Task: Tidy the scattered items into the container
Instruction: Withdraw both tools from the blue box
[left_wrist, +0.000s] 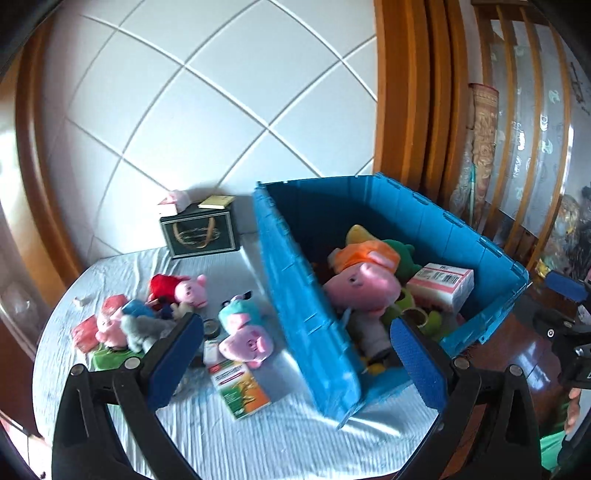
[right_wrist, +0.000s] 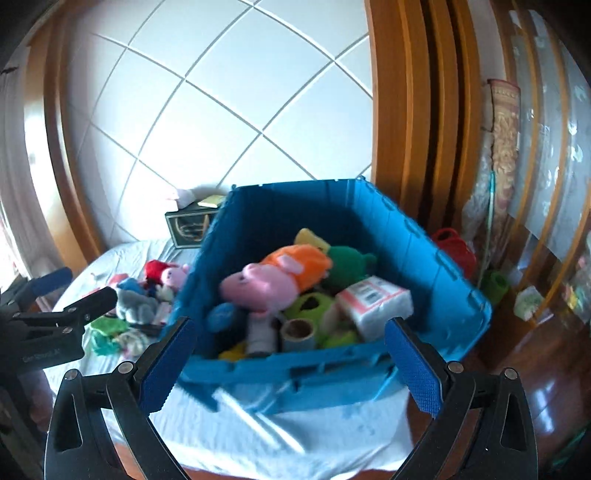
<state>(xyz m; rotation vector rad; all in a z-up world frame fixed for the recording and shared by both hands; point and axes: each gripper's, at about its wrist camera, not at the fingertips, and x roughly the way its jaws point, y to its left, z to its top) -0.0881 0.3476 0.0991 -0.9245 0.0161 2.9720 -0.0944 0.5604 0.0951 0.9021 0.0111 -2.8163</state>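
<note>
A blue plastic crate (left_wrist: 295, 295) stands on the table and holds a big pink pig plush in orange (left_wrist: 364, 280), a green plush, a white tissue pack (left_wrist: 443, 284) and tape rolls. The crate also shows in the right wrist view (right_wrist: 332, 376). On the cloth to its left lie a small pig plush in teal (left_wrist: 243, 332), a red-dressed pig plush (left_wrist: 181, 288), a grey plush (left_wrist: 144, 328) and a green-orange box (left_wrist: 240, 389). My left gripper (left_wrist: 295, 362) is open and empty above the crate's near wall. My right gripper (right_wrist: 291, 363) is open and empty in front of the crate.
A dark green box (left_wrist: 201, 234) with small boxes on top stands at the back by the tiled wall. Wooden door frames stand to the right. A red bag (right_wrist: 454, 247) sits behind the crate. The table edge drops to a dark floor on the right.
</note>
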